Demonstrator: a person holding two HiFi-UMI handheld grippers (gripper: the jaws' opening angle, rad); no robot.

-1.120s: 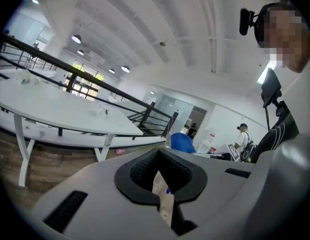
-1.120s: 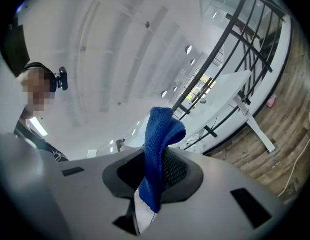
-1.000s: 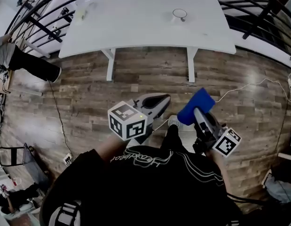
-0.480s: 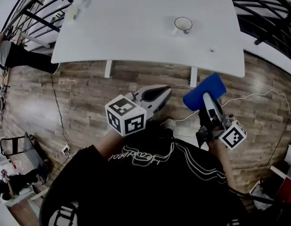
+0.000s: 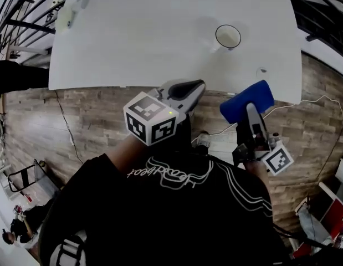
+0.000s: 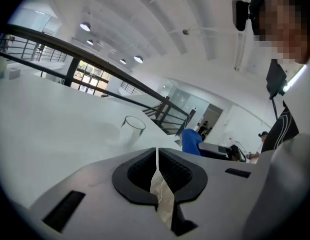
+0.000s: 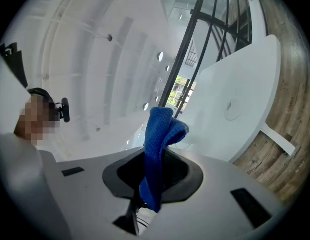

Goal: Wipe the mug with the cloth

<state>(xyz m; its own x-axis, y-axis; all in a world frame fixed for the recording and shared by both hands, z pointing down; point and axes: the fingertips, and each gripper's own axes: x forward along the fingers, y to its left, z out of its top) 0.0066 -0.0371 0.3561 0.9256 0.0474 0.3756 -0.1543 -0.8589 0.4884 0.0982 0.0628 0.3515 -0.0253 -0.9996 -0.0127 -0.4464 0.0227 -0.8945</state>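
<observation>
Black top (image 5: 177,215) with white line print and lettering; left hand-held gripper (image 5: 199,86) and right hand-held gripper (image 5: 252,111) pale grey, black-lined jaws, each with black-and-white marker cube (image 5: 150,125).

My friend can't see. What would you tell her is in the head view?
From above, a person's right gripper holds a blue cloth near a white table with a mug on it. The left gripper, shut and empty, points at the table too.
</observation>
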